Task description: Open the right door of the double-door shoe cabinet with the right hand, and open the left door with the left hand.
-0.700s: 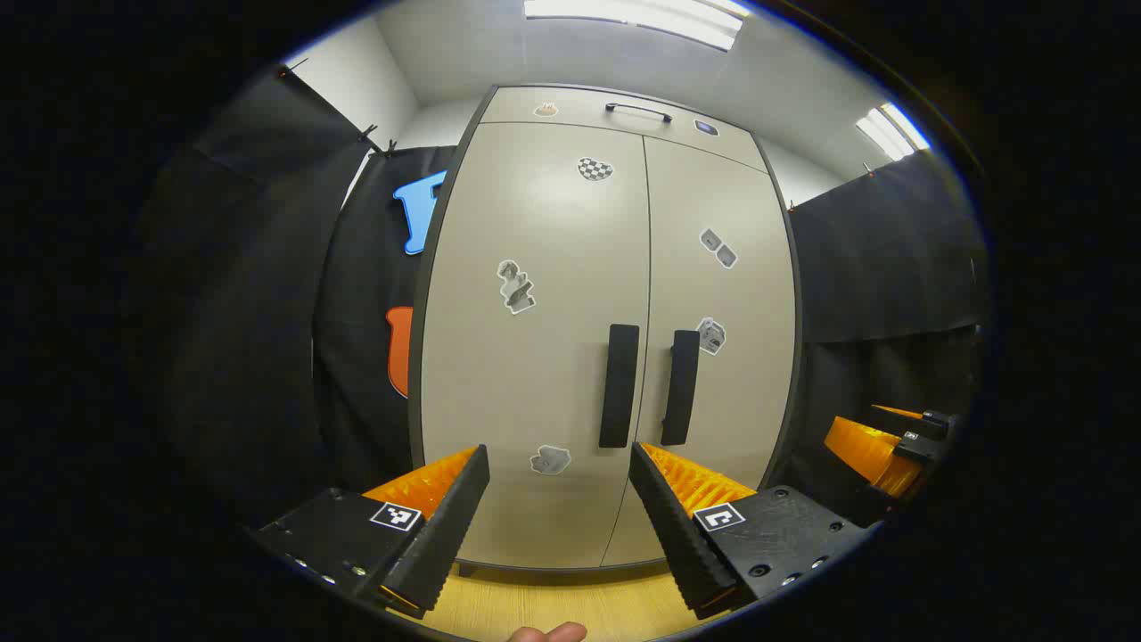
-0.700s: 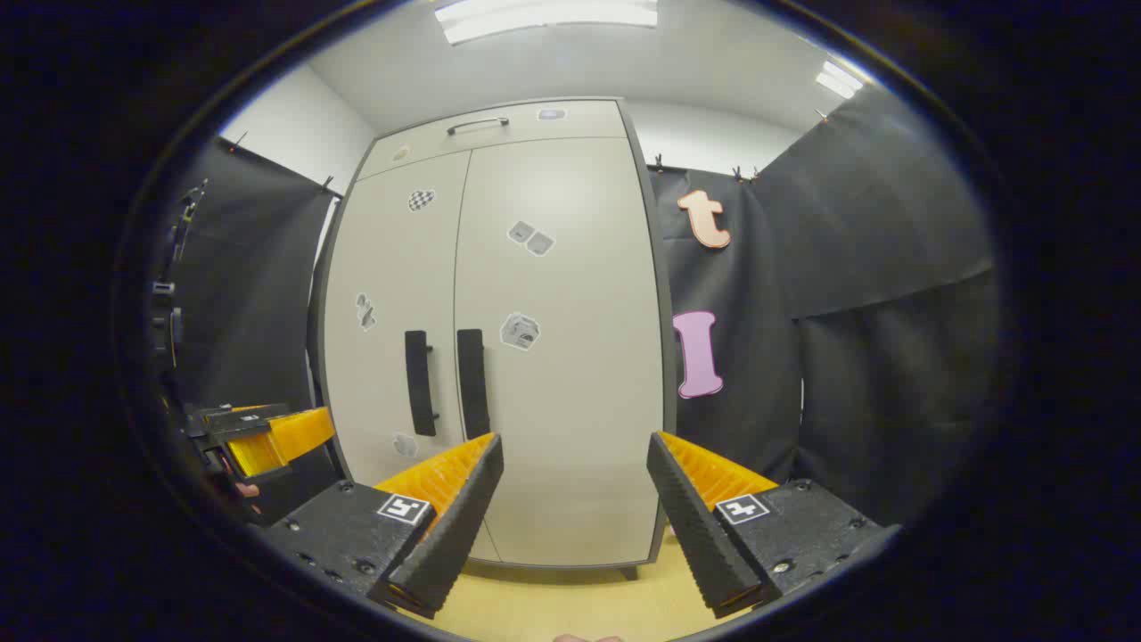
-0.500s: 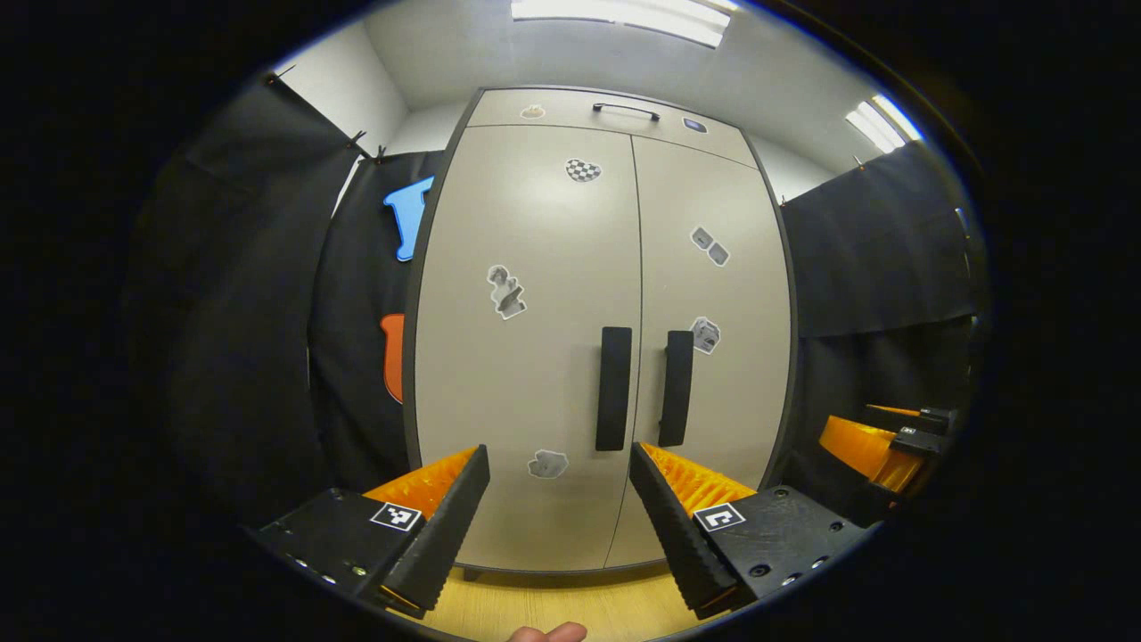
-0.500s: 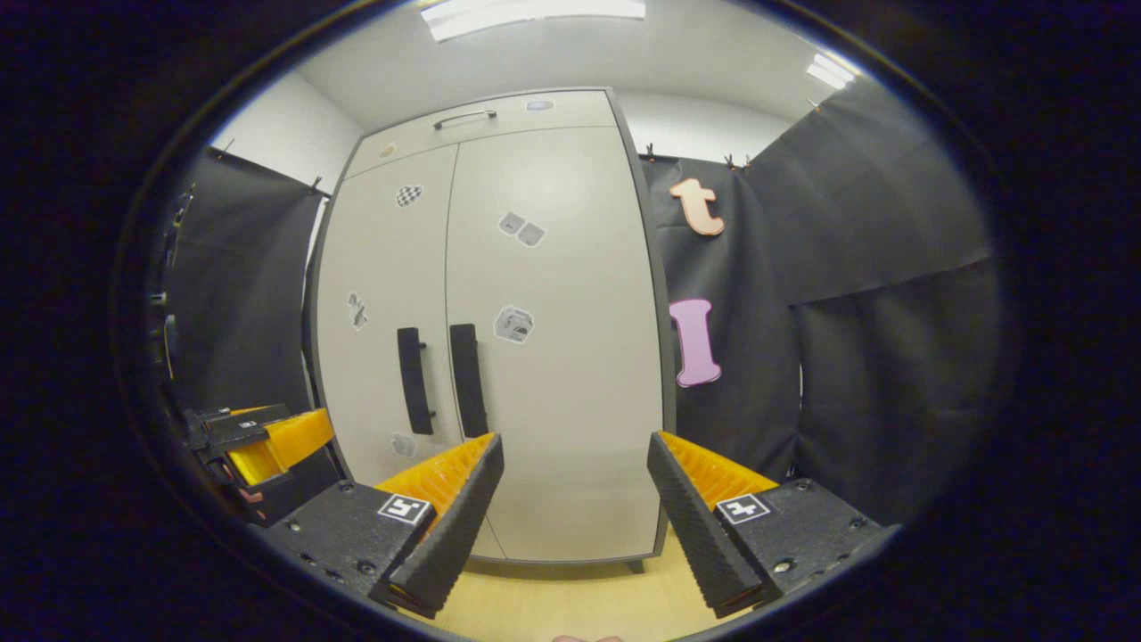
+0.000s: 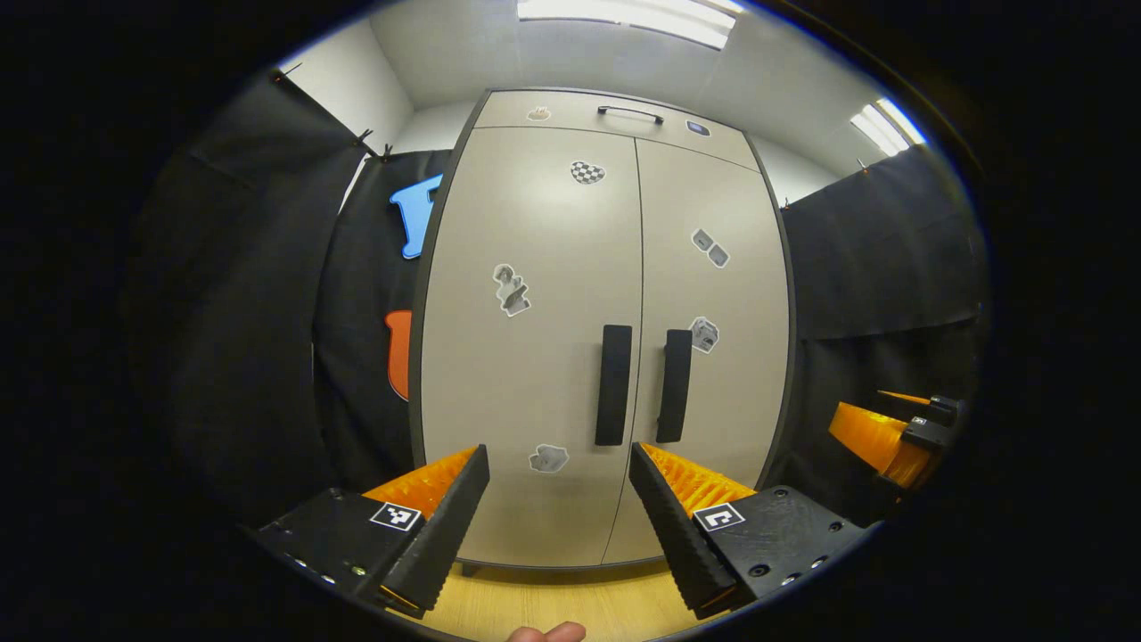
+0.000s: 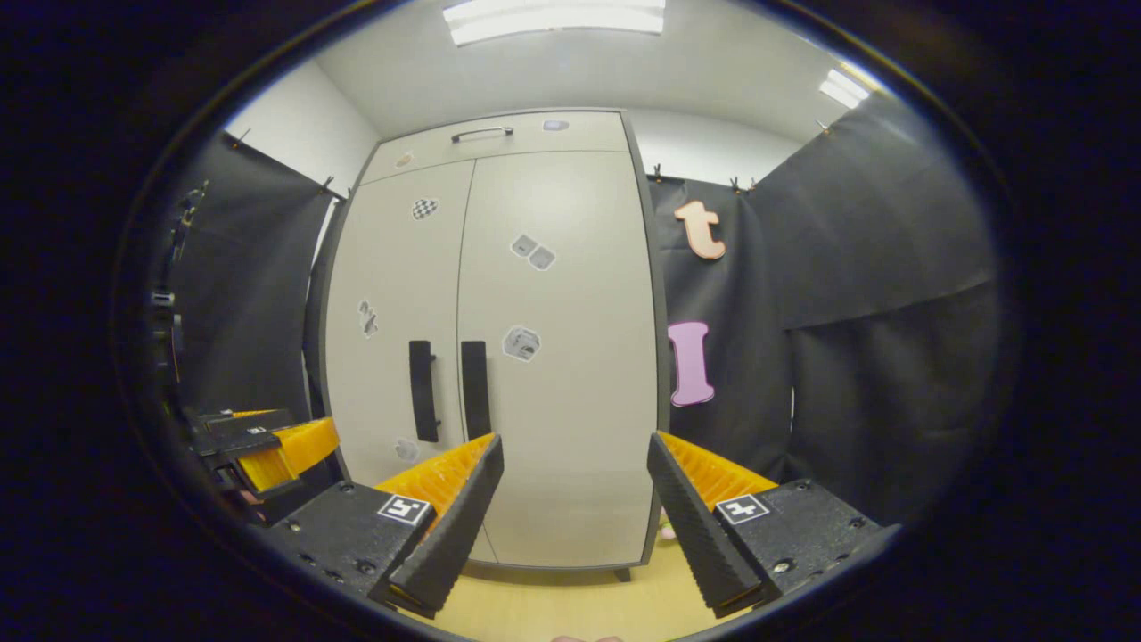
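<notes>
A tall beige double-door shoe cabinet (image 5: pixel 535 357) (image 6: pixel 570 401) stands ahead with both doors closed. Two black vertical handles sit side by side at the centre seam: the left door's handle (image 5: pixel 613 385) (image 6: pixel 422 390) and the right door's handle (image 5: pixel 675 385) (image 6: pixel 474 389). My left gripper (image 5: pixel 560 508) is open, a short way in front of the cabinet, roughly below the left handle. My right gripper (image 6: pixel 575 508) is open too, facing the right door's lower panel. Each gripper appears at the edge of the other's view: the right gripper (image 5: pixel 891 432) and the left gripper (image 6: pixel 258 441).
A narrow drawer front with a slim handle (image 5: pixel 630 111) tops the cabinet. Black cloth walls (image 5: pixel 250 312) (image 6: pixel 847 312) flank it on both sides. The floor (image 5: pixel 553 606) is light wood. A fingertip (image 5: pixel 545 633) shows at the bottom edge.
Both gripper views have shifted only slightly; in the right gripper view the cabinet sits a little lower than half a second ago. Both grippers stay open, doors still closed.
</notes>
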Tool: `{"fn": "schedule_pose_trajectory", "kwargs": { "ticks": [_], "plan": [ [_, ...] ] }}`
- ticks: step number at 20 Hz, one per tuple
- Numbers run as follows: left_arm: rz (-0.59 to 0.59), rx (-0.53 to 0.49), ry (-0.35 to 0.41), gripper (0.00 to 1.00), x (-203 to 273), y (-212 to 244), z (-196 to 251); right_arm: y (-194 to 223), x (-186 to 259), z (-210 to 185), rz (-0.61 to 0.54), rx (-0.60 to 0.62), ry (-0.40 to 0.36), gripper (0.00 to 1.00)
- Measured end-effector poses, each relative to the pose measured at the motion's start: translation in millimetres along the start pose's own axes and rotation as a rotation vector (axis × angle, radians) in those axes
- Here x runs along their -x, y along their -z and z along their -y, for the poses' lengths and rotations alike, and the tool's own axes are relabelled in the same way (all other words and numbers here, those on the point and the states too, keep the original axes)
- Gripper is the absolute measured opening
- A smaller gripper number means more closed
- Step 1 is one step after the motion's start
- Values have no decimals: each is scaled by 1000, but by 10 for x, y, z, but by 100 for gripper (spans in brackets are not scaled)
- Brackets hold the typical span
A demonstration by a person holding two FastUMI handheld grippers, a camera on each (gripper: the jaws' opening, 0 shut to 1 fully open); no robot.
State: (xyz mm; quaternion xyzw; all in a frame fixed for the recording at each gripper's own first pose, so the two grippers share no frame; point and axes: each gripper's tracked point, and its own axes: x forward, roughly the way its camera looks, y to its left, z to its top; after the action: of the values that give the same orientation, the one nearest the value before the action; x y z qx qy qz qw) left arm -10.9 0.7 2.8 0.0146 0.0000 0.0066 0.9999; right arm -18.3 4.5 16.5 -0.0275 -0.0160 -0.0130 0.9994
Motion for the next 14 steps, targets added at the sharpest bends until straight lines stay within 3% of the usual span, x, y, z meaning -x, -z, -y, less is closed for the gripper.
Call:
{"fn": "schedule_pose_trajectory", "kwargs": {
  "ticks": [14],
  "plan": [
    [18,-13,49,95,55,-70,207,9,65,130,-2,-18,26,100]
  ]
}}
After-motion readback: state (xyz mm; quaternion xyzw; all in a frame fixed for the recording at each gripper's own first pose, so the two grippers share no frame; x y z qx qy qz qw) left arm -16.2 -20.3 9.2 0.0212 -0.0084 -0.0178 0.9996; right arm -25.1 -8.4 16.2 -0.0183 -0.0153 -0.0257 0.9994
